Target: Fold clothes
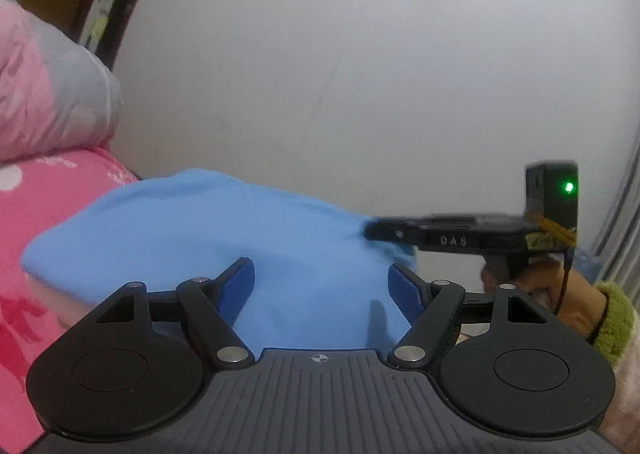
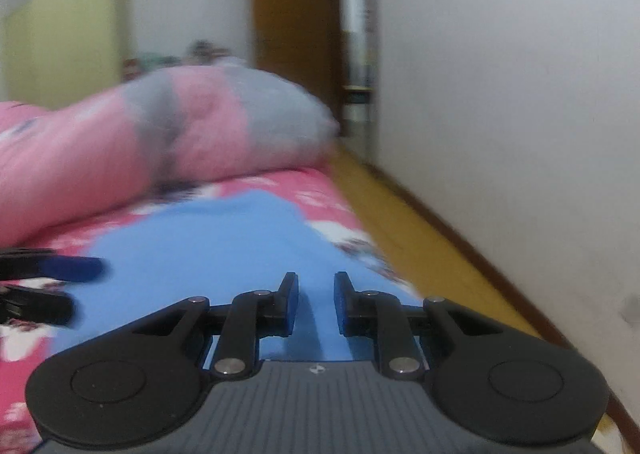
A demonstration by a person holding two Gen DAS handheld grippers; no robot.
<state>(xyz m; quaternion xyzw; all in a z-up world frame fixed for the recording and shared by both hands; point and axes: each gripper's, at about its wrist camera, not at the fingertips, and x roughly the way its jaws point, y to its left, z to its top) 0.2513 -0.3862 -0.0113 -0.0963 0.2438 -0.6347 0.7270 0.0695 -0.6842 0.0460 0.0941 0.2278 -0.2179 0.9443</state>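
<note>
A light blue garment [image 1: 208,238] lies spread on a bed with a pink patterned sheet [image 2: 328,201], close to the edge that runs along a yellow wooden floor [image 2: 400,230] and a white wall [image 1: 360,73]. Behind it sits a bulky pink and grey quilt [image 2: 192,129].

The left tool [image 1: 321,286] hangs over the cloth with its blue-padded fingers spread wide apart, nothing between them; it is released.

From the left wrist view, the right tool [image 1: 370,230] comes in from the side, level, with its tip at the far right edge of the blue garment, where the cloth looks bunched and lifted. Whether it truly grips the fabric I cannot tell, since the picture is blurred there. In its own view, the right tool's fingers stand a narrow way apart, with blue cloth showing in the gap beneath them. A hand [image 1: 532,286] in a green fuzzy cuff [image 1: 616,318] holds its handle.
</note>
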